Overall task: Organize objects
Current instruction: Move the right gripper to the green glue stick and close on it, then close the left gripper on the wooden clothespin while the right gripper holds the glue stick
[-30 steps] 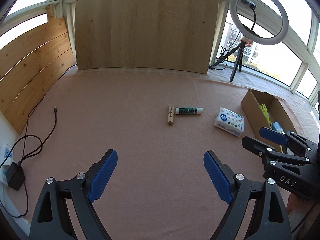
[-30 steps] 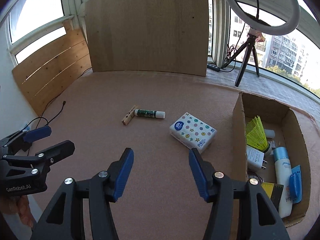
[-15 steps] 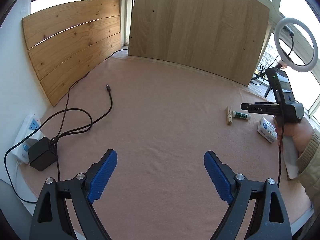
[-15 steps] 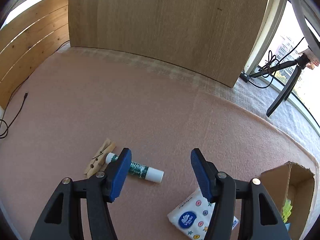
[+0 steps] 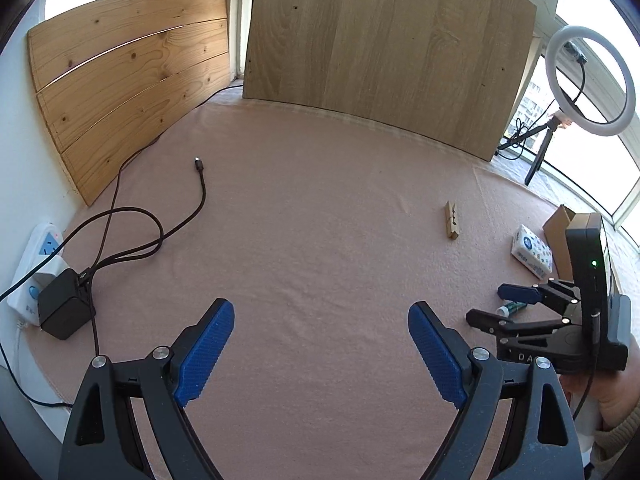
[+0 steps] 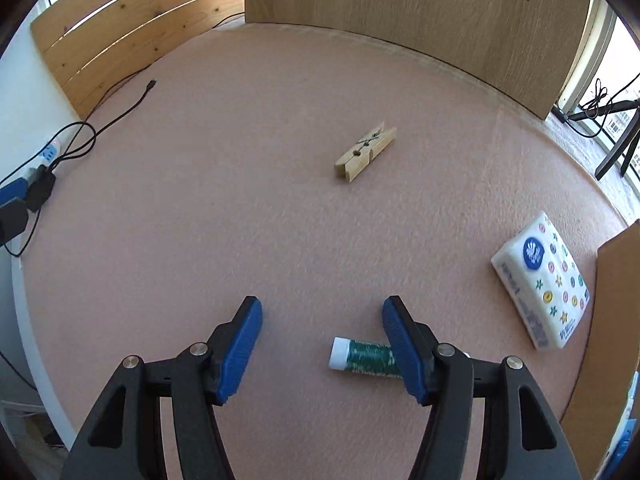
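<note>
A: What lies on the pink worktop [image 6: 200,240]?
B: Tissue pack [image 6: 540,292] at three o'clock, clothespin [image 6: 366,151] at twelve, glue stick [image 6: 362,354] low.
A: The grippers?
B: Right gripper [image 6: 322,342] fingers part-open, holding nothing, glue stick tucked beneath the right one. Left gripper [image 5: 320,354] wide open, empty.

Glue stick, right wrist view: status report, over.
Right gripper over glue stick, jaws open, nothing gripped. Left gripper open, empty. Clothespin and tissue pack lie apart; path clear.
</note>
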### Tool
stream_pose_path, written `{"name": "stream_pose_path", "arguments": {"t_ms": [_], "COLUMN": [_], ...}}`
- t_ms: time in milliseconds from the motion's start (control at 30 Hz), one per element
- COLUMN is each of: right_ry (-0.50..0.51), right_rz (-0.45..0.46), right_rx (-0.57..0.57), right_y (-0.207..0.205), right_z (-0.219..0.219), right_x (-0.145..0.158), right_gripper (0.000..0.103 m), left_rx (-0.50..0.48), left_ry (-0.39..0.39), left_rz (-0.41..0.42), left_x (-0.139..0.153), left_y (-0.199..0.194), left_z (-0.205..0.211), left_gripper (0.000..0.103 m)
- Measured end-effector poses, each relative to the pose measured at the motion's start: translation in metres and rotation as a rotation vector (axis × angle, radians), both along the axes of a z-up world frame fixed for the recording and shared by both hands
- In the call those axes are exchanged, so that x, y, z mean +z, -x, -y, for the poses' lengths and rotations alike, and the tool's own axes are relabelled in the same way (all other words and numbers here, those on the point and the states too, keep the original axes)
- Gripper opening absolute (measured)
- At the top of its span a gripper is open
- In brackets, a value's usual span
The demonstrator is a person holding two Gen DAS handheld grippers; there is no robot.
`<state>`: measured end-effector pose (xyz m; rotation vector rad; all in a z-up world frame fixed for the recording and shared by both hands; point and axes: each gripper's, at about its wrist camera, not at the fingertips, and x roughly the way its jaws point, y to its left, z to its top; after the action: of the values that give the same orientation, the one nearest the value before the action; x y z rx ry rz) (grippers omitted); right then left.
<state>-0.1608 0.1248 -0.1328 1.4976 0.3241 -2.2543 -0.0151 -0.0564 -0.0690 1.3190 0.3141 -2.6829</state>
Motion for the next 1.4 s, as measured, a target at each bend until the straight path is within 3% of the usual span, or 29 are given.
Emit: {"name": "stream_pose_path", "arguments": {"t_ms": [100,233,333,467,500,600,1300,1400], "right_ry": [0.041,0.045,0.094,0.065,0.063,0.026,0.037,0.054], "right_rz": [-0.088,-0.15,-0.111,-0.008,-0.017,-0.05,-0.137,-0.125], "right_rx": [-0.017,-0.185,-0.28,-0.288,-0.282,-0.222,-0.135,-0.136], "right_y": [-0.036,-0.075,-0.107,-0.134,-0.137,-0.132,-0.115,-0.113], "right_z": [-0.017,-0.058,-0.085,-0.095,-0.095,-0.083,-0.083,-0.087], "right_x": [0.023,0.04,0.035,0.006,0.003,0.002,-0.004,-0.003], "right_gripper": [0.059,0.06,0.06,0.06,0.062,0.07,0.073,0.069], "left_rx": [-0.032,-0.068,-0.095,-0.122,-0.131,-0.15,-0.174,-0.185], "left_ry": [0.006,0.009,0.018,0.021,0.021,0.033,0.036,0.038], "left_rz": [0.007,0.012,0.015,0.027,0.031,0.034,0.056,0.063], "left_x": [-0.002,-0.003,-0.004,-0.006,-0.007,-0.009,-0.018,-0.023], "left_y": [0.002,0.003,0.001,-0.001,0.0,0.0,-0.001,0.007], "left_z": [-0.014,-0.029,-0.039,-0.049,-0.052,-0.06,-0.069,-0.072], "left_gripper": [0.091,0.091,0.091,0.091,0.091,0.091,0.091,0.091]}}
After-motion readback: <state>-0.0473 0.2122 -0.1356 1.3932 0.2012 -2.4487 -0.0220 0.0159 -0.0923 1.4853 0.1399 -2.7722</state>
